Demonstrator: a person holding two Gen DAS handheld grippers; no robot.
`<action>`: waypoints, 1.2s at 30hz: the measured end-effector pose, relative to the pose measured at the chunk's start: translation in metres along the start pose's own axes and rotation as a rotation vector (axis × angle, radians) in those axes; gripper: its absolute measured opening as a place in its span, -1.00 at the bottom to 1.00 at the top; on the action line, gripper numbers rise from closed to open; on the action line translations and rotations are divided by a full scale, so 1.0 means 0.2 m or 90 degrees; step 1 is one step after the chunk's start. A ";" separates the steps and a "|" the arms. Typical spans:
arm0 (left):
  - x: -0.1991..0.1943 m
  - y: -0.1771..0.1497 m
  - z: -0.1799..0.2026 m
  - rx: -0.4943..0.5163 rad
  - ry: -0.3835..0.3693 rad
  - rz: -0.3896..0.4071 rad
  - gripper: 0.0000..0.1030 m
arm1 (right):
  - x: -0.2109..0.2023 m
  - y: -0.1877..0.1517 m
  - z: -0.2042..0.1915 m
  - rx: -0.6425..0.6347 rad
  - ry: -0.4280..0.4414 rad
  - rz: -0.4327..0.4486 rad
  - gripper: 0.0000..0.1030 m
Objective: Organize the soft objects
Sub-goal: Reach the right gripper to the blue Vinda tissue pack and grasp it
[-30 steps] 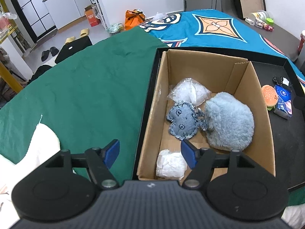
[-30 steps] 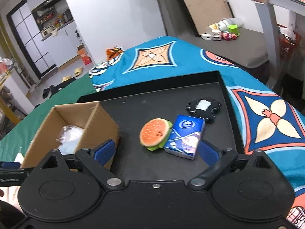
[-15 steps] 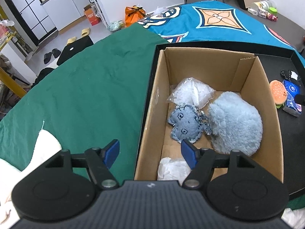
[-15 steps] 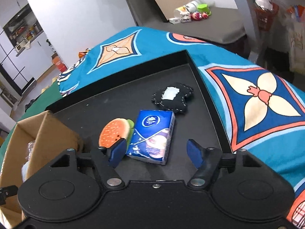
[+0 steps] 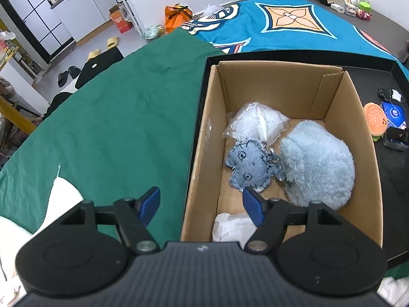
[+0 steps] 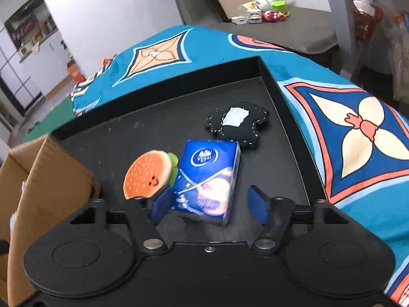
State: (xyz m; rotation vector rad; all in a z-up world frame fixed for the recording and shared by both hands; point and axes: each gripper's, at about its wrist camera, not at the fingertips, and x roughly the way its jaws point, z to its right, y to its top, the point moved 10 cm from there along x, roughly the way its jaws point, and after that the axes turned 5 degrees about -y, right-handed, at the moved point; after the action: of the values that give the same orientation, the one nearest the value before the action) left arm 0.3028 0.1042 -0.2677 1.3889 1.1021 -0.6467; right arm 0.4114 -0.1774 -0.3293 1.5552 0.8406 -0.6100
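R gripper (image 6: pixel 209 203) pitched steeply down over black tray (image 6: pixel 153 117), jaws closing w/ blue tissue pack (image 6: pixel 208 176) between them. L pad touches pack's near L edge; R pad apart from it, gap visible. Not gripped yet.

Tissue pack lies flat on tray, long axis running away from gripper, tilted slightly R, logo end far. Burger plush (image 6: pixel 148 174) leans against pack's L side; black felt plush (image 6: pixel 236 122) just beyond pack's far end.

L gripper (image 5: pixel 202 204) also angled down, jaws partly open, nothing held, straddling L wall of cardboard box (image 5: pixel 340 97). Box sits L of pack, holds fluffy blue plush (image 5: pixel 317 163), denim plush (image 5: pixel 249 165), bagged stuffing (image 5: pixel 255 125).
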 end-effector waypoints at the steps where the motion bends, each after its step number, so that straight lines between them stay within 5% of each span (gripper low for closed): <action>1: 0.00 0.00 0.00 0.000 -0.002 0.000 0.35 | 0.00 0.00 0.00 -0.001 0.006 -0.005 -0.05; 23: -0.05 -0.09 -0.03 -0.004 -0.011 0.007 0.35 | -0.18 -0.17 0.10 -0.039 -0.058 -0.058 -0.07; 26: -0.05 -0.10 -0.01 0.009 -0.010 0.010 0.35 | -0.19 -0.18 0.12 -0.042 -0.067 -0.058 -0.01; 36: -0.05 -0.10 0.00 0.024 0.010 0.021 0.35 | -0.21 -0.18 0.06 -0.090 -0.094 -0.025 0.64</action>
State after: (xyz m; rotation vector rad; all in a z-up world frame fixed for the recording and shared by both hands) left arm 0.2808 0.0993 -0.2680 1.4444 1.0823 -0.6361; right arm 0.3583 -0.1947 -0.3209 1.3515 0.7877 -0.6712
